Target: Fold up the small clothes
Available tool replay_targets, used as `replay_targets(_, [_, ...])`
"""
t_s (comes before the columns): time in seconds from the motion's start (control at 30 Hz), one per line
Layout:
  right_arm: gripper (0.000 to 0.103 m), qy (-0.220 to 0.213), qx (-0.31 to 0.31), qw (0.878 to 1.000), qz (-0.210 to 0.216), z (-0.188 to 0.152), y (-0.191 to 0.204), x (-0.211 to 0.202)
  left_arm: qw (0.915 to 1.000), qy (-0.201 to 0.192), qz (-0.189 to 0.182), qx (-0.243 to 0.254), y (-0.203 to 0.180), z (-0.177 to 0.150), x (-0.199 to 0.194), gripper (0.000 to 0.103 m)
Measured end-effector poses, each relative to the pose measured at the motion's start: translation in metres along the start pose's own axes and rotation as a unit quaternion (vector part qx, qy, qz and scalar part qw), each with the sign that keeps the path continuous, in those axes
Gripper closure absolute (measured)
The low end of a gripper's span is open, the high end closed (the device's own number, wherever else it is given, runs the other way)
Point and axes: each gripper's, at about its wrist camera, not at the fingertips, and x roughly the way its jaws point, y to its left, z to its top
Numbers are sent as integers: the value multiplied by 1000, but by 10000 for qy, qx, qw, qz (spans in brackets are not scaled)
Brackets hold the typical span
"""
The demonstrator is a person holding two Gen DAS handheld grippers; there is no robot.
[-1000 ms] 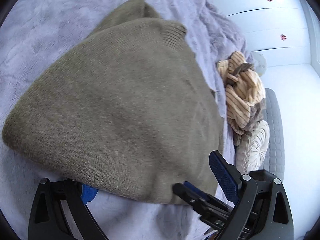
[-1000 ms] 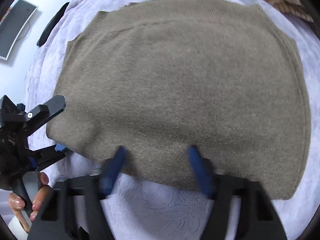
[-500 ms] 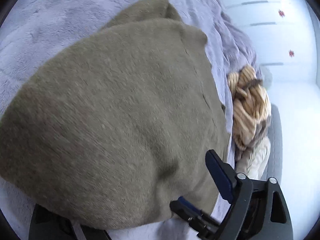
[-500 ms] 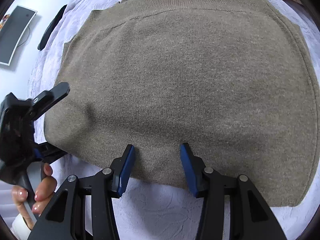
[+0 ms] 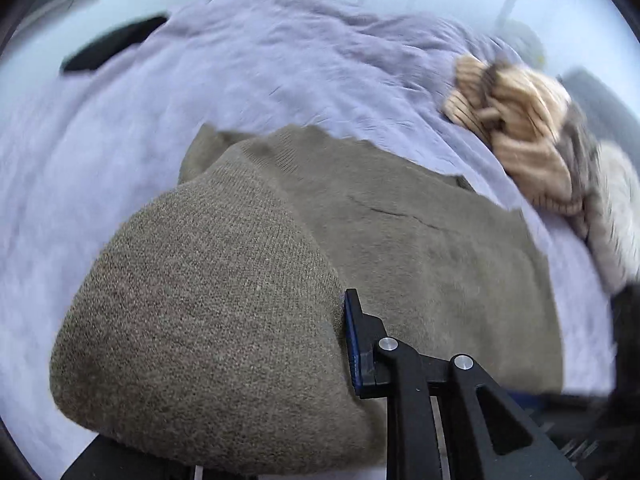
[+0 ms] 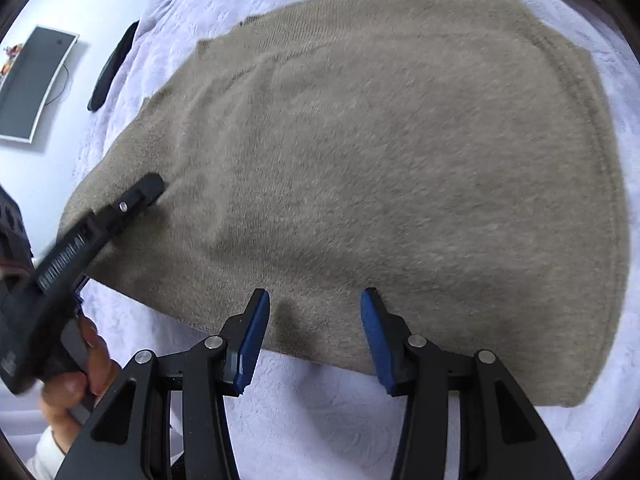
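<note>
An olive-brown knitted sweater [image 6: 380, 160] lies spread on the lilac bed cover [image 6: 320, 420]. My left gripper [image 5: 316, 320] has its jaws closing on the sweater's near left corner [image 5: 208, 300]. The cloth bunches up over one finger, hides it, and presses against the blue pad [image 5: 352, 344] of the other. In the right wrist view that left gripper [image 6: 140, 196] lies across the corner, held by a person's hand [image 6: 80, 372]. My right gripper [image 6: 316, 320] hovers at the sweater's near hem, jaws apart, with the hem lying below them.
A crumpled tan striped garment [image 5: 520, 132] and a pale fluffy one [image 5: 616, 216] lie at the bed's right side. A long black object [image 5: 108, 46] rests at the far left edge of the bed. A grey curved panel [image 6: 36, 84] sits on the floor.
My left gripper went from wide open beside the corner to closing on it, rolled and rose, lifting the corner into a bunch. My right gripper stayed at the hem, still open.
</note>
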Motion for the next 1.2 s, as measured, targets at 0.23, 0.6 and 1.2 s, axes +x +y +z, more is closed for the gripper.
replay_targets(0.23, [23,90,-152,9989,442,58,4,-46,9947,-113,403,935,-27,-5,-4,81])
replay_targets(0.6, [1,1831,-1855,9642,493,159,160,21,9826,-280,756,1675,-40,-17,0,81])
replay_targets(1.2, [54,3028,-2954,8971,-1274,144,250,142,9600,-309,1104,2555,-54,-29,4,81])
